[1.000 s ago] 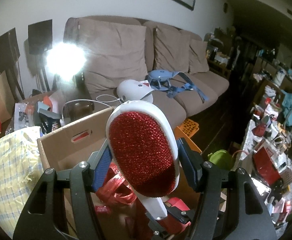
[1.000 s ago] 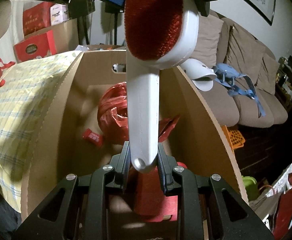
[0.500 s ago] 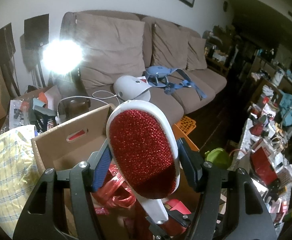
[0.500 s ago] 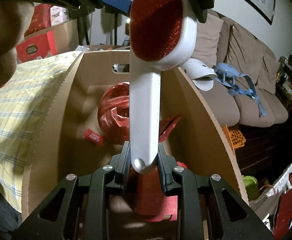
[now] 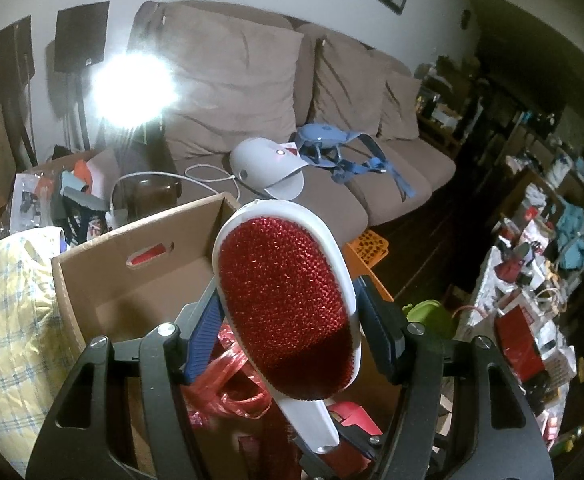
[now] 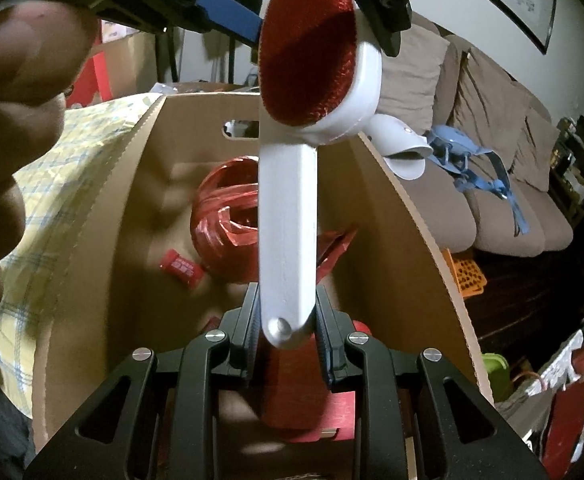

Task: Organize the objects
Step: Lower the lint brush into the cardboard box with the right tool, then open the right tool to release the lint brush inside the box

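1. The right gripper (image 6: 286, 320) has its jaws narrow and clamped on the butt end of the lint brush (image 6: 288, 216); the pads press both flanks of the white handle. The brush rises toward 12 o'clock in the right wrist view.

2. The left gripper (image 5: 288, 320) stands at a middling width around the oval head. Its blue pad (image 5: 206, 332) sits at 9 o'clock of the red pile and the dark pad at 3 o'clock. Whether the pads press the white rim or only flank it cannot be told.

3. The brush hangs in the air over the open cardboard box (image 6: 412, 216), held at both ends and touching nothing inside it.

4. Handling, as a judgement: the brush looks light and rigid, a hard plastic shell that will not flex. The smooth handle may slip under a narrow grip. The red pile is soft and gives no firm purchase, so the rim of the head or the handle's flat flanks are the places to hold.

5. Count: one lint brush, two grippers, one box.

6. Inside the box, at 10 o'clock of the right gripper, lies one red raffia ball (image 6: 224, 216). One small red packet (image 6: 182, 268) is beside it.

7. A yellow checked cloth (image 5: 12, 320) lies at 9 o'clock of the box. On the sofa (image 5: 252, 80) beyond, at 12 o'clock, rests one white helmet (image 5: 268, 164).
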The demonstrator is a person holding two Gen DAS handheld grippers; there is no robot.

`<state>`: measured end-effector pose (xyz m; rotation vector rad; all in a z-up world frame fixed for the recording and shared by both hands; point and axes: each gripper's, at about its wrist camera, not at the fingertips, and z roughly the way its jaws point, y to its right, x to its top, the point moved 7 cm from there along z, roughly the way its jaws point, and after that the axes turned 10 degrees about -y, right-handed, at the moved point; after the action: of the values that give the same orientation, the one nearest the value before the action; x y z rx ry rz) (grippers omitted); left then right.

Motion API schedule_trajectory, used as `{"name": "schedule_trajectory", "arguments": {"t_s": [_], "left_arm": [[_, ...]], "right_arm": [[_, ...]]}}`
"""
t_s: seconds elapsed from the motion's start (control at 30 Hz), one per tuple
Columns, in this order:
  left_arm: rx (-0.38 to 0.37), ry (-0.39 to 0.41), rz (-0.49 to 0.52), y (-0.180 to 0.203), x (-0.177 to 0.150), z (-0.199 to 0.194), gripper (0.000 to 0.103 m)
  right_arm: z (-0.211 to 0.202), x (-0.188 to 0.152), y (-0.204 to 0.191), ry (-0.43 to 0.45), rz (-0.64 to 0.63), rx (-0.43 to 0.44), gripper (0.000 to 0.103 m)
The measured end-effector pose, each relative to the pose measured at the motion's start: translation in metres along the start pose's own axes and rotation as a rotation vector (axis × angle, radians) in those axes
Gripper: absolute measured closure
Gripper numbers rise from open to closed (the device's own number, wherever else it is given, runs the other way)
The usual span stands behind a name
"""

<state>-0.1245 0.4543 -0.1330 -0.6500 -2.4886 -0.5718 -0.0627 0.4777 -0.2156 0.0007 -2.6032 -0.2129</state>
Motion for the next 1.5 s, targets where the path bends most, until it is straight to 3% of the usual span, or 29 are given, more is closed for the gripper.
{"name": "schedule_trajectory", "arguments": {"t_s": [0.33,0.67,0.9,1.5], "left_arm": [[-0.021,-0.041,-0.039,-0.008,0.006,0.02,0.041],[0.02,-0.085,-0.073,-0.024,0.006,0.043,0.039],[0.018,-0.142,-0.153,-0.043,-0.001,0.061,0.038],[0.078,-0.193,-0.243,-0.062,-0.01,0.075,0.033]], "right_arm": [[0.003,-0.004,0.001,-0.002,0.0,-0.01,0.078],[0.007,-0.004,-0.003,-0.014,-0.019,0.009,0.078],[0.01,-0.006,-0.003,-0.033,-0.016,0.023,0.078],[0.015,-0.01,0.005,-0.059,0.026,-0.02,0.074]]}}
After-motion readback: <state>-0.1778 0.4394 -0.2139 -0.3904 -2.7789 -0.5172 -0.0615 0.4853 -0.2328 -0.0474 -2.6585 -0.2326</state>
